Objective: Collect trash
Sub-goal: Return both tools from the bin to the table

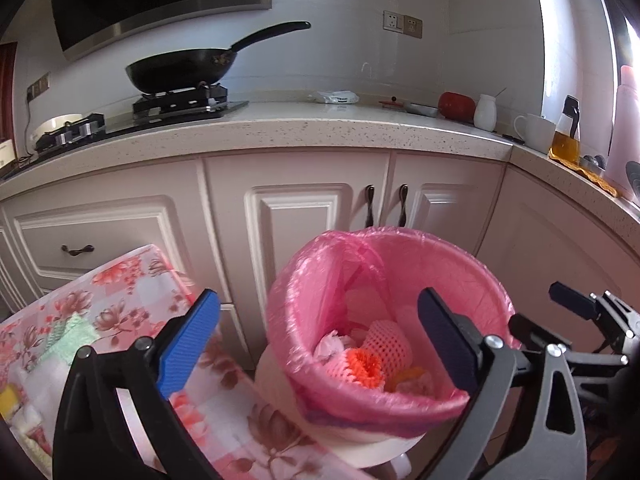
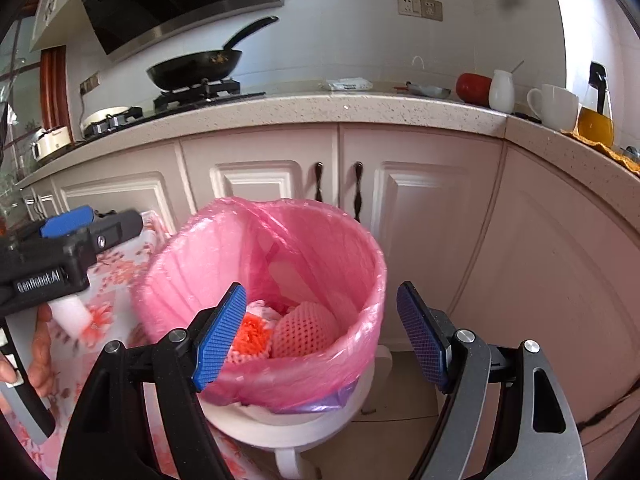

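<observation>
A speckled kitchen counter is carrying a wok; the pink-lined bin (foam netting inside) is sitting below both gaping, empty grippers, left and right.

Grippers: I hold two, my left gripper and my right gripper, each with two blue-padded fingers spread apart.
Bins: one, the white bin.
Bin liners: one pink bag.
Foam nets in the bag: I count two, the pink foam net and the orange-centred net; more may lie under them.
Woks: one black wok.
Mugs: one white mug.
Wall sockets: one socket plate.
Cabinet door handles: two, side by side.
</observation>
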Motion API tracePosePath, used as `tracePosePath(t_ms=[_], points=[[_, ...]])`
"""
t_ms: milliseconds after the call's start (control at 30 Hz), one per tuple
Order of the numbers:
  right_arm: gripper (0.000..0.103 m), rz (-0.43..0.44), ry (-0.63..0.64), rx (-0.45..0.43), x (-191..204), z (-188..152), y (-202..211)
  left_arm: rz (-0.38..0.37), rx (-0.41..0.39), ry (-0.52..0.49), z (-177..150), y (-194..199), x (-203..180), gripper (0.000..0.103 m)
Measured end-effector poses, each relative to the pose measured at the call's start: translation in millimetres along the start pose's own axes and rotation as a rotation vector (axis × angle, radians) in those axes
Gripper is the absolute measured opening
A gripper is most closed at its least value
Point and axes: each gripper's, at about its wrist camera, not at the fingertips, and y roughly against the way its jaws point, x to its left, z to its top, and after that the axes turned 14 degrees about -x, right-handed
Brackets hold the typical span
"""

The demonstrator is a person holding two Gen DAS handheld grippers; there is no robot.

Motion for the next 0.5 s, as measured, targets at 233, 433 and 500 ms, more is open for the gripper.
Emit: tracePosePath(t_ms=[233,433,500], points=[[0.078,0.087,-0.006,-0.036,41.9,5.3,27.0,0.085,-0.010,0.023,-22.7,67.1,44.1,0.098],[0.078,0.189,-0.003,-0.033,98.8,-2.4,43.9,0.177,-0.015,0.013,-48.6,129.5,85.1,0.098],[0.078,0.218,-0.003,-0.024,117.9,-6.1,47.8,0.203,-0.023,0.008,-54.7,149.2,97.2,0.098]])
